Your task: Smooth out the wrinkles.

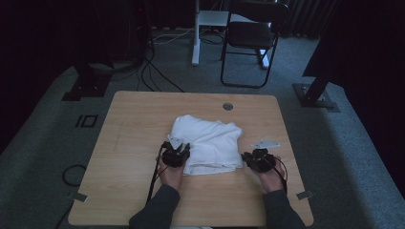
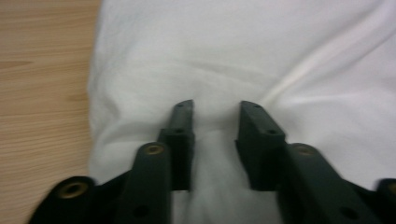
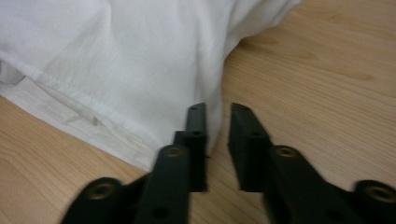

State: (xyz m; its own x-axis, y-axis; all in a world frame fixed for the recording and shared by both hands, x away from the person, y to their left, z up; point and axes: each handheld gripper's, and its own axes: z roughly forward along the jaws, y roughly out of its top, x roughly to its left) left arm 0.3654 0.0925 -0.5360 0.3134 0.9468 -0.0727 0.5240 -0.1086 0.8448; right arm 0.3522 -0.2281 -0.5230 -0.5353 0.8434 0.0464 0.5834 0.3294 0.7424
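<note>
a light wooden table with rounded corners (image 1: 133, 143) bears a folded white cloth (image 1: 210, 143) near its middle (a little toward the person). the left gripper (image 1: 177, 151) hangs over the cloth's left edge, jaws spread, nothing pinched between them. the right gripper (image 1: 252, 157) sits at the cloth's right edge, jaws parted beside the fabric.

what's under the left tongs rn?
White folded cloth, lying on the wooden table. The left tongs hover over its near-left part, jaws apart with cloth showing in the gap. The tabletop beneath the cloth is covered.
</note>
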